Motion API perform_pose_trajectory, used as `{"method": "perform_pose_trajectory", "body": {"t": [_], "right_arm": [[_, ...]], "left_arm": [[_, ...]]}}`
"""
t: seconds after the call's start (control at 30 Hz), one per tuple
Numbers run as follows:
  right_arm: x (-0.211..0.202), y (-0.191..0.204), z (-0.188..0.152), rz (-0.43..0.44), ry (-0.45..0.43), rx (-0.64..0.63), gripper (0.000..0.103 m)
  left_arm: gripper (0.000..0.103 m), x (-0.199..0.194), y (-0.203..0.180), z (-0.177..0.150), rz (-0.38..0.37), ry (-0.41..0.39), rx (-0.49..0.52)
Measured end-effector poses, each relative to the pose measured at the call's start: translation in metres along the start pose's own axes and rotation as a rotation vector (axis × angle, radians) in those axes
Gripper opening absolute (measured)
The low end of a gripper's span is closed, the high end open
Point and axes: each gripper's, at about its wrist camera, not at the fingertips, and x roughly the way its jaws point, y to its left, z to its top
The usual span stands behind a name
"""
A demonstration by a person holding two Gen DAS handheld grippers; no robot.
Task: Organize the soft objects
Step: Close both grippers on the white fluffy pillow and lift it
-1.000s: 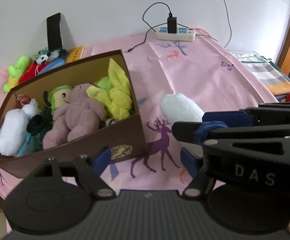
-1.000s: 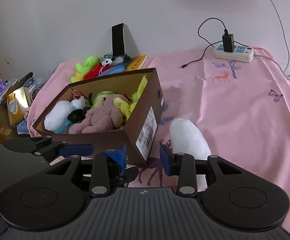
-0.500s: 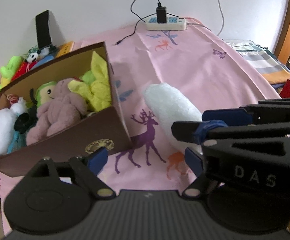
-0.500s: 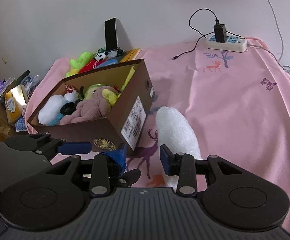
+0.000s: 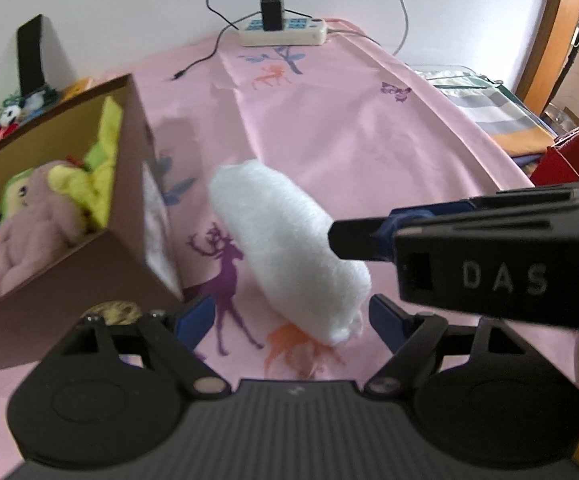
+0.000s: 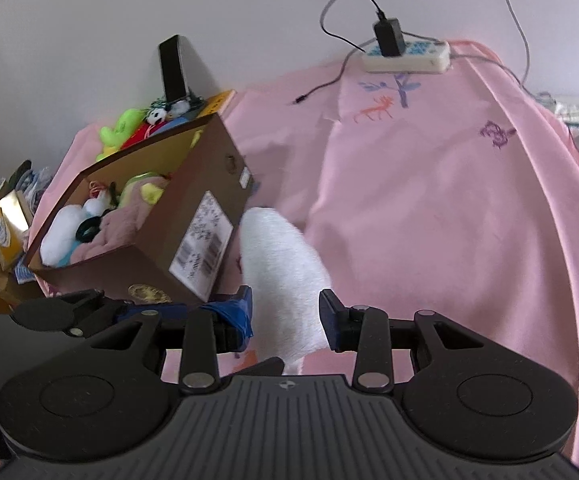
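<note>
We take the brown cardboard box [image 6: 193, 216] as our landmark. It is open-topped, rectangular, smooth-sided, with a white barcode label [image 6: 201, 246] on its short end and a gold round emblem [image 6: 147, 293] on the long side. Inside we see a fuzzy dusty-pink plush animal [image 5: 29, 240], a yellow-green plush [image 5: 101, 160], a white plush [image 6: 59, 238] at the far end and something black and ring-shaped [image 6: 87, 230] next to it.

Beyond the box, against the wall, more small toys lie in a heap, a neon-green one [image 6: 119, 132] among them, beside an upright black slab [image 6: 173, 66].

Just beside the box's labelled end, on the pink printed cloth [image 6: 429, 200], lies the white fluffy oblong plush [image 5: 285, 248], rounded at both ends, soft nap.

Our left gripper [image 5: 285, 318] is spread wide, its blue-padded fingers on either side of the plush's near end, not touching. Our right gripper [image 6: 285, 314] is also spread, the plush between its fingers; we cannot tell contact.
</note>
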Motion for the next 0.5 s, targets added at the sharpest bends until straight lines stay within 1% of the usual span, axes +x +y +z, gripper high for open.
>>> {"method": "perform_pose_trajectory", "body": {"t": [0.23, 0.3, 0.4, 0.5], "right_arm": [[0.022, -0.021, 0.015, 0.060, 0.051, 0.079, 0.020], [0.030, -0.025, 0.018, 0.073, 0.062, 0.089, 0.020], [0.042, -0.029, 0.023, 0.098, 0.093, 0.100, 0.020], [0.055, -0.033, 0.026, 0.113, 0.127, 0.102, 0.020]], "left_arm": [[0.082, 0.029, -0.005, 0.009, 0.001, 0.026, 0.028], [0.082, 0.037, -0.005, 0.012, -0.008, 0.038, 0.030], [0.083, 0.045, -0.007, 0.014, 0.012, 0.043, 0.057], [0.083, 0.051, -0.005, 0.017, -0.005, 0.047, 0.060]]}}
